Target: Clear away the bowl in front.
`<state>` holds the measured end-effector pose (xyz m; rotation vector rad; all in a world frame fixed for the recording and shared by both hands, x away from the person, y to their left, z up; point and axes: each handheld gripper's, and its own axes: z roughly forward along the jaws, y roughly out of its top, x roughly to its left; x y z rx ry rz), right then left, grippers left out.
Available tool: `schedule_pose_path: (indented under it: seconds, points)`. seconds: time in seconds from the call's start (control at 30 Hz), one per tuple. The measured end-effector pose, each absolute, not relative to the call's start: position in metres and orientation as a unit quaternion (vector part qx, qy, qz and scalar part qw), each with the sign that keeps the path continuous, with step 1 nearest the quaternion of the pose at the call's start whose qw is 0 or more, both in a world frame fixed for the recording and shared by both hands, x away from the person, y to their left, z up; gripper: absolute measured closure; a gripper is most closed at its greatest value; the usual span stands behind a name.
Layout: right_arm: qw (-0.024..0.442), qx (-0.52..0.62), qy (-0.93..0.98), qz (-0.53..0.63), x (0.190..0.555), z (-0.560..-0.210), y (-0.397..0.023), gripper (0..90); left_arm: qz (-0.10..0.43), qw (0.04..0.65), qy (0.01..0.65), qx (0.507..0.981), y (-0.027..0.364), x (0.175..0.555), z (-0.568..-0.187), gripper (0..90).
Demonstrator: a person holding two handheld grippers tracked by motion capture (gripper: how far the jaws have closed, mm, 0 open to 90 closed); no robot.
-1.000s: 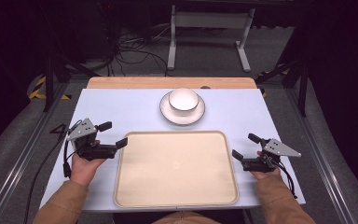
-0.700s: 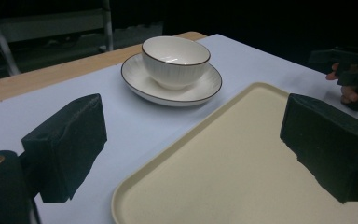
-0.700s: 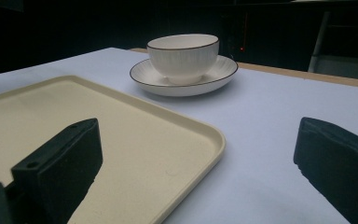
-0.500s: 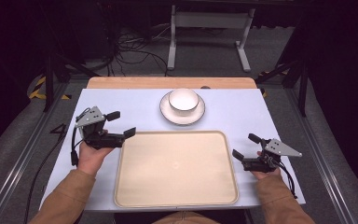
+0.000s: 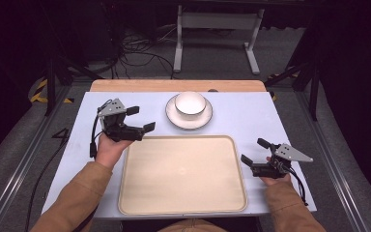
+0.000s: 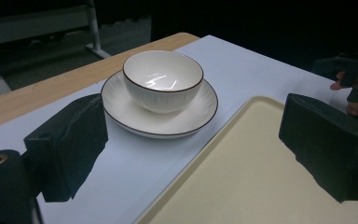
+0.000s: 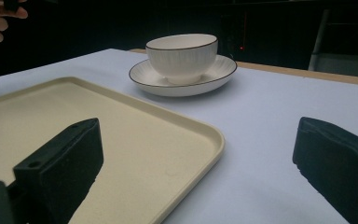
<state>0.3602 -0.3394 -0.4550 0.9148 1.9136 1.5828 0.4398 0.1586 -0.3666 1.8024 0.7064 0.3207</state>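
Bowl [image 5: 190,102] — white, ribbed, dark-rimmed — sits on saucer [image 5: 174,117]; both tools, left tool [image 5: 140,119] and right tool [image 5: 255,151], spread.

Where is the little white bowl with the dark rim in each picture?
High view: the white ribbed bowl with the dark rim sits at top centre, on the round white saucer.
Left gripper view: the bowl is upper centre, on its saucer, between the two black jaws.
Right gripper view: the bowl is at top centre, on its saucer.
Shared landmark: the cream rectangular tray, nearer the person than the bowl.
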Motion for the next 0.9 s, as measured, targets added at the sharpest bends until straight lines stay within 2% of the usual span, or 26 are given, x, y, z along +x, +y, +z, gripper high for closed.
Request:
schedule_pose_path:
  seconds: [0.9]
  points:
    - [0.242, 0.339, 0.698, 0.582, 0.361, -0.455, -0.340, 2.3, 0.135, 0.554, 0.336, 0.749, 0.123, 0.496, -0.357, 8.3]
